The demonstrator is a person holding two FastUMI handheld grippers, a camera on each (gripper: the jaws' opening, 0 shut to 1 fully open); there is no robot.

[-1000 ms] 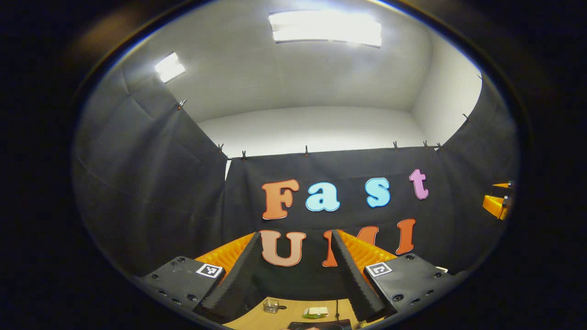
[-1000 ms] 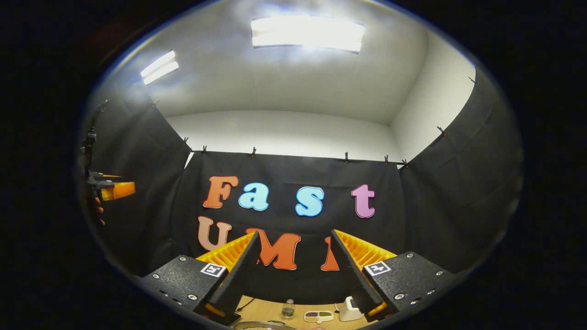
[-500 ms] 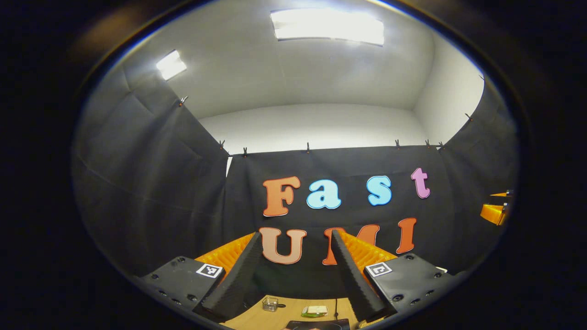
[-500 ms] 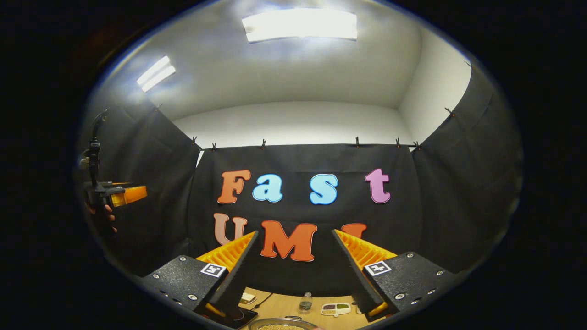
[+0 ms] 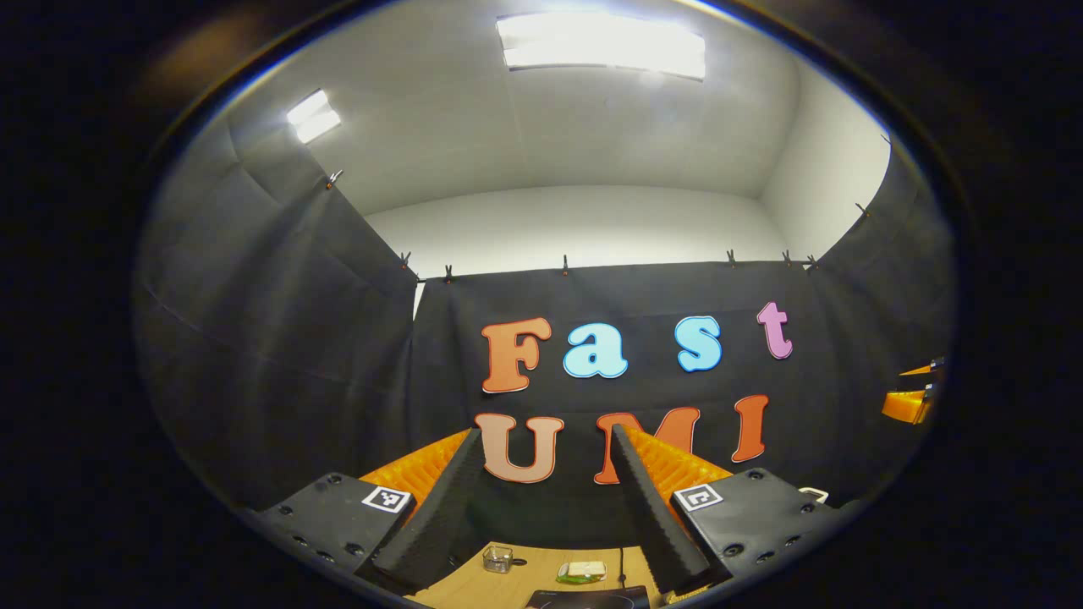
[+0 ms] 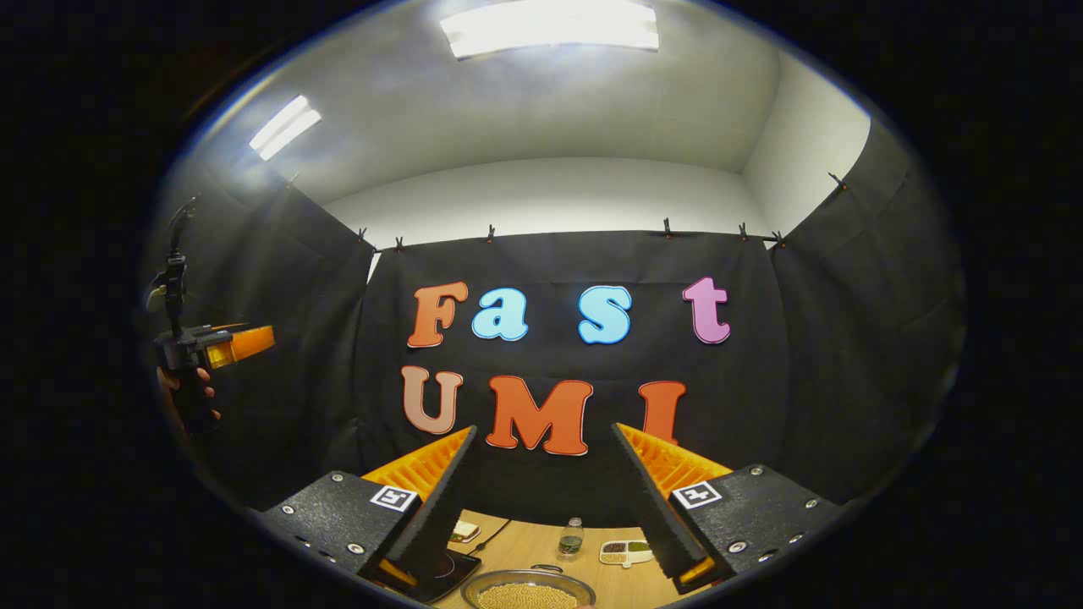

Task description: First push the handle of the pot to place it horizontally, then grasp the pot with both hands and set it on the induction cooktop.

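In the right gripper view a metal pot holding yellowish grains sits at the bottom edge on the wooden table, with a small handle on its far rim. The black induction cooktop lies just left of it and also appears in the left gripper view as a dark slab. My right gripper is open, raised above and short of the pot, with nothing between its fingers. My left gripper is open too, high over the cooktop. A hand holds the left gripper at the far left.
Behind the pot stand a small bottle, a compartment tray and a small flat object. The left gripper view has a small glass jar and a green item on the table. The right gripper shows at its right edge.
The right gripper has tipped downward, bringing the pot, cooktop and more of the table into view. The left gripper has dipped only slightly. Both have stayed open.
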